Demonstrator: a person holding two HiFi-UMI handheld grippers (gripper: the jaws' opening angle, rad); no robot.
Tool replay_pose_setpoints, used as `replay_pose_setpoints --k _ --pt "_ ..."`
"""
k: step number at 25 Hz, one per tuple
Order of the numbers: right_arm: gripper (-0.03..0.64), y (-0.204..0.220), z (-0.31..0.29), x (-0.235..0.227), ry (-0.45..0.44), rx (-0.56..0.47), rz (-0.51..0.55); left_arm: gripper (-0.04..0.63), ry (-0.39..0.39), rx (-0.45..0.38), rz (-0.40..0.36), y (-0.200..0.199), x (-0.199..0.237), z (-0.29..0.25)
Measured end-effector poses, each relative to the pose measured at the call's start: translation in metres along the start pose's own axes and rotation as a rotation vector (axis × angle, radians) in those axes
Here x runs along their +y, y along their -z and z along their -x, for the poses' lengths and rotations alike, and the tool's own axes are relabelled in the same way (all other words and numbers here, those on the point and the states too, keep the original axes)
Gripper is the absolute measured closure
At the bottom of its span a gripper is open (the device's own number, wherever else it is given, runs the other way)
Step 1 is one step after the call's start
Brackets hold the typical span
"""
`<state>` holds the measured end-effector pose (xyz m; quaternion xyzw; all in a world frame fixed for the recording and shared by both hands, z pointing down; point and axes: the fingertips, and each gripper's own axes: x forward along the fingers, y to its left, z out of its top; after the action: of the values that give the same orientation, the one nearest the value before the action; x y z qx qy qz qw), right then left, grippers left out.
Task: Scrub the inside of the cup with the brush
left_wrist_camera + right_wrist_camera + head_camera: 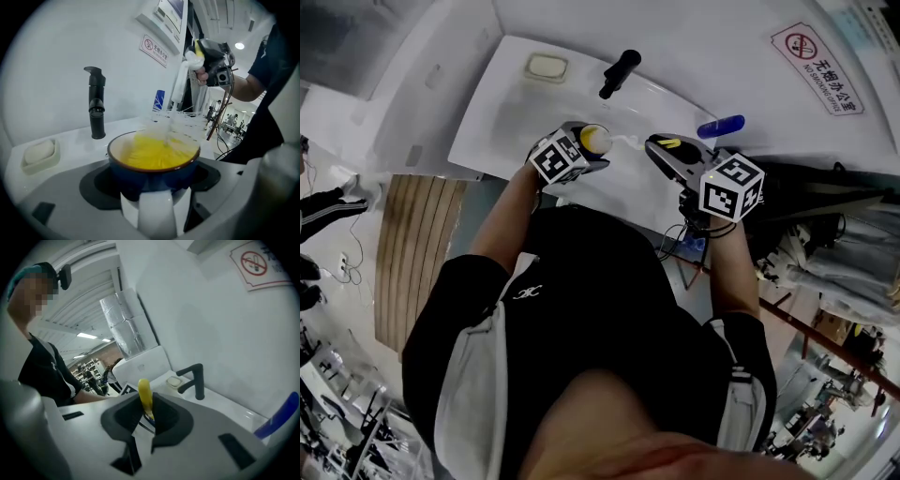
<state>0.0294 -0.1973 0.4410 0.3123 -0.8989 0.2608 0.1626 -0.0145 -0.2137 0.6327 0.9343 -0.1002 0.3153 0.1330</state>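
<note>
The fingers [99,186] of the left gripper [153,183] are closing from both sides on the blue wall of the cup [140,174], holding it upright with its yellow inside facing up toward the camera. The cup is being carried in the air at the near edge of the white tabletop [511,108], not resting on it. The fingers of the right gripper [145,414] are clamping shut on the yellow end of the brush [144,392], which is sticking up between them. From there the brush's long axis is running down and to the person's left, its white shaft slanting steeply into the cup's mouth while the pale bristles, showing only as a blur, are sitting against the yellow interior. In the head view the two grippers are standing close side by side, the right one slightly nearer the body, with the shaft bridging the gap between them. Judging from this, scrubbing is under way, and the coming stroke is depending on the right hand driving along that slanted axis while the left is steadying the cup. Farther out, a black faucet [95,108] and a soap dish [40,153] are standing on the tabletop behind the cup.
</note>
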Motion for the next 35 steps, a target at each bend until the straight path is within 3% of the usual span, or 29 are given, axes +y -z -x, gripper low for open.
replay_pose_setpoints --k 6,10,17,21,25,30,35 --pt "0.559 -0.024 -0.021 0.024 -0.097 -0.048 0.030 0.190 0.043 0.038 -0.036 -0.001 -0.016 -0.010" --pt "0.560 -0.046 -0.041 0.030 -0.102 -0.092 0.068 0.190 0.064 0.048 -0.121 -0.009 -0.029 -0.014" --pt "0.561 -0.072 -0.074 -0.012 0.086 -0.203 0.119 0.190 0.142 0.023 -0.246 -0.028 -0.062 -0.015" --pt "0.558 -0.065 -0.078 -0.041 0.178 -0.169 0.128 0.190 0.186 0.004 -0.292 -0.032 -0.078 -0.016" --pt "0.557 -0.053 -0.065 -0.073 0.210 -0.104 0.015 0.190 0.180 -0.006 -0.261 -0.024 -0.072 -0.013" --pt "0.557 -0.030 -0.030 -0.109 0.204 -0.084 -0.193 0.190 0.169 -0.045 -0.160 -0.020 -0.058 -0.010" --pt "0.558 -0.007 -0.001 -0.100 0.160 -0.027 -0.228 0.190 0.135 -0.059 -0.087 -0.014 -0.038 -0.006"
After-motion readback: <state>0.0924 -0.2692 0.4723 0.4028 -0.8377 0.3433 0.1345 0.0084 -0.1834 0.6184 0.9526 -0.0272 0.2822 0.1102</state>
